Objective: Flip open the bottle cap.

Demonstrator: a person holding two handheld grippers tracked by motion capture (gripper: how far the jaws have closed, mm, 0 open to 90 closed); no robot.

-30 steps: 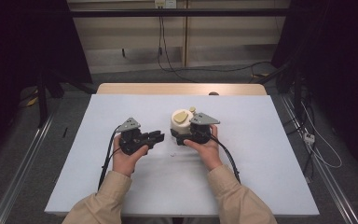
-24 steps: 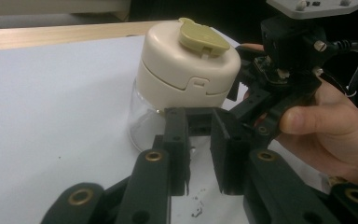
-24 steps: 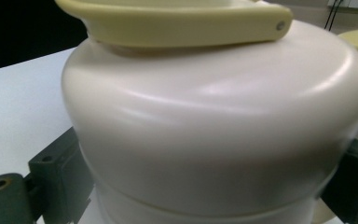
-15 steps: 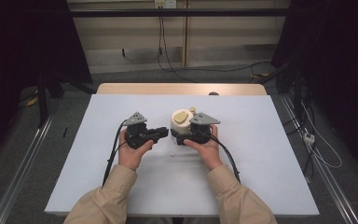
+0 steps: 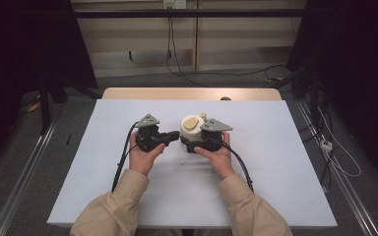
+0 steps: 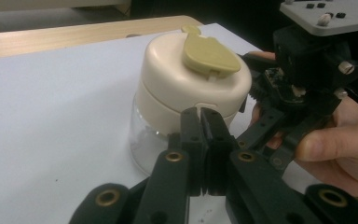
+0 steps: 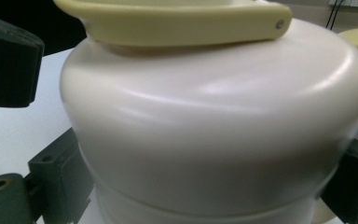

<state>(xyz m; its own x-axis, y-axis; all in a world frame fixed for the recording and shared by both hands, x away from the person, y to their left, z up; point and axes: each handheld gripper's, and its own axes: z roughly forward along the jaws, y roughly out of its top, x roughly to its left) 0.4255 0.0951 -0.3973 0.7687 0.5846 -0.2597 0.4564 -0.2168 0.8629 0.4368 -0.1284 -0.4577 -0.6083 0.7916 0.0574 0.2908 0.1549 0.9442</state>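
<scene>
A jar (image 5: 192,129) with a clear glass body, a cream lid (image 6: 191,79) and an olive flip tab (image 6: 209,53) stands upright at the middle of the white table (image 5: 275,162). My right gripper (image 5: 192,140) reaches in from the jar's near right. Its jaws stand on both sides of the lid (image 7: 214,130), one pad (image 7: 9,60) at the left and the other low at the right, shut on the jar. My left gripper (image 6: 200,114) sits just left of the jar (image 5: 174,136). Its jaws have just been closing and now meet with nothing between them, tips close to the lid's lower rim.
A wooden strip (image 5: 192,93) runs along the table's far edge with a small dark object (image 5: 225,99) on it. Cables trail from both grippers toward the person. Floor rails and loose cables (image 5: 334,157) flank the table.
My left gripper has moved right, closer to the jar, and its jaws have gone from apart to shut. The right gripper and the jar have stayed where they were.
</scene>
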